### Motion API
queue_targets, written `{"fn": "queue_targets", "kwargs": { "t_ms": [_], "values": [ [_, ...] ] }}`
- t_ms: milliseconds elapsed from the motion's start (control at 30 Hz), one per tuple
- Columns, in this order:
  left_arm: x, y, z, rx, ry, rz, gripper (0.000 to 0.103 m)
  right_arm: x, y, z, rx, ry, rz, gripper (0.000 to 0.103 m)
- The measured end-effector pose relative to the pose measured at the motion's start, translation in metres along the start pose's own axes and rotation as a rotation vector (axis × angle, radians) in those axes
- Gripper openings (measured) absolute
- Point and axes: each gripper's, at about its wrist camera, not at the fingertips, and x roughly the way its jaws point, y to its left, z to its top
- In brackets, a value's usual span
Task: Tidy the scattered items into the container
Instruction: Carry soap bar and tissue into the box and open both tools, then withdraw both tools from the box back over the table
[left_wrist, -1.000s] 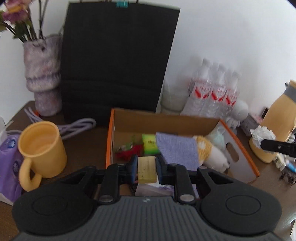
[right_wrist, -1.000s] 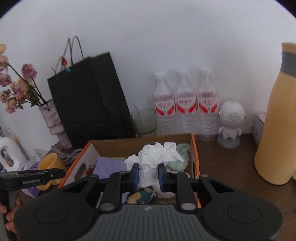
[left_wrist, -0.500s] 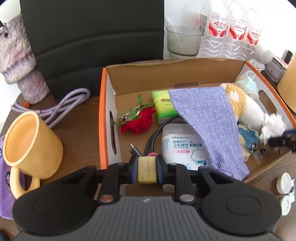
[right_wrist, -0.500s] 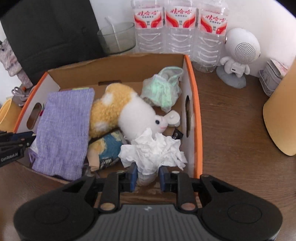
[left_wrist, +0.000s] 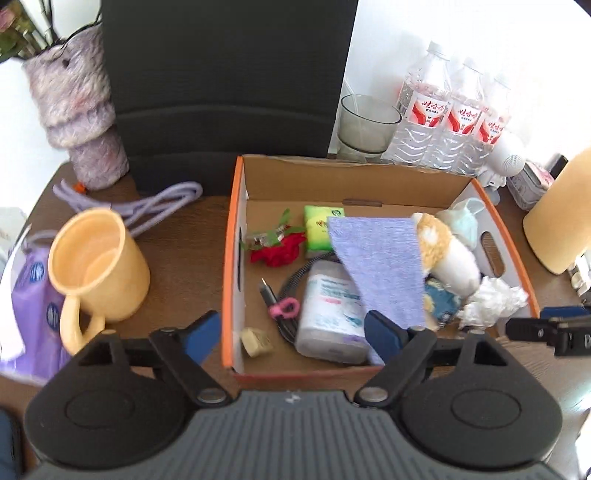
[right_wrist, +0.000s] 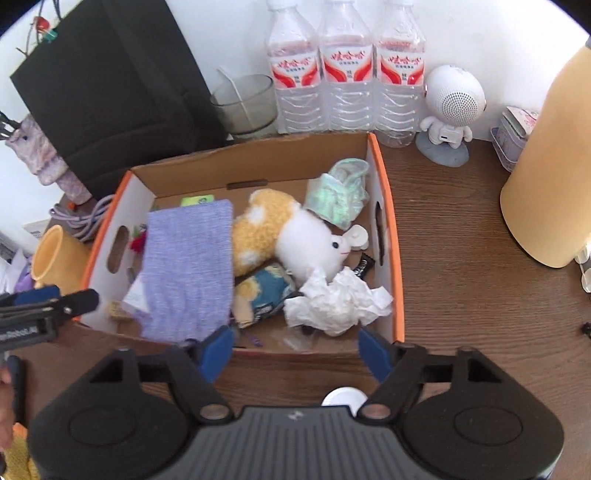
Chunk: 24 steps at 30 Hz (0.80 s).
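My left tongs (left_wrist: 291, 334) hang over the near left corner of the cardboard box (left_wrist: 373, 173). Their jaws have just swung wide and nothing sits between them. The small yellow block (left_wrist: 256, 342) lies on the box floor in that corner, free of my pads. My right tongs (right_wrist: 295, 350) hang over the near right side of the box (right_wrist: 386, 206), jaws likewise just spread apart and empty. The crumpled white tissue (right_wrist: 338, 301) rests inside by the right wall, apart from the pads.

So both of these drops look done. The box already holds a good heap: a purple cloth (left_wrist: 376, 262) draped over a white tub (left_wrist: 328, 317), a plush toy (right_wrist: 288, 236), a green packet (left_wrist: 321, 225), a red flower (left_wrist: 277, 251), a black cable (left_wrist: 284, 291) with a pink clip, and a pale mask (right_wrist: 340, 192) near the far right corner.

What is left I judge only loosely. On the worktop (right_wrist: 461, 295) a white cap (right_wrist: 343, 397) shows just behind my right tongs, outside the box. To the left of the box stand a yellow mug (left_wrist: 96, 269), a purple packet (left_wrist: 33, 306) and a lilac cord (left_wrist: 155, 206); whether those count as scatter I cannot tell. I would guess the task is well advanced, with a few small bits remaining.
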Motion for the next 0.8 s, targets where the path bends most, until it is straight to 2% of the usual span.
{"fn": "queue_targets", "kwargs": {
  "t_ms": [33,100,167,267,433,567,667,800],
  "values": [
    [-0.006,-0.003,0.0,-0.022,0.007,0.005,0.102,-0.008,0.002,0.0,0.009,-0.005,0.001,0.086],
    [-0.021,-0.01,-0.001,-0.028,0.007,0.009,0.102,-0.024,0.006,-0.002,0.026,-0.008,-0.003,0.087],
    [-0.042,-0.017,-0.008,0.0,-0.038,0.028,0.102,-0.042,0.01,-0.008,0.033,-0.03,-0.011,0.088],
    [-0.074,-0.024,-0.028,0.014,-0.187,0.073,0.103,-0.069,0.015,-0.028,0.011,-0.148,-0.011,0.091],
    [-0.107,-0.029,-0.088,0.0,-0.507,0.102,0.103,-0.088,0.018,-0.083,-0.025,-0.439,-0.019,0.093],
    [-0.114,-0.035,-0.131,0.018,-0.666,0.076,0.103,-0.083,0.015,-0.129,-0.071,-0.617,0.006,0.094],
    [-0.115,-0.042,-0.153,0.053,-0.715,0.089,0.103,-0.075,0.011,-0.158,-0.072,-0.702,-0.034,0.094],
    [-0.116,-0.042,-0.181,0.049,-0.744,0.113,0.103,-0.071,0.0,-0.192,-0.009,-0.744,-0.066,0.094]
  ]
}}
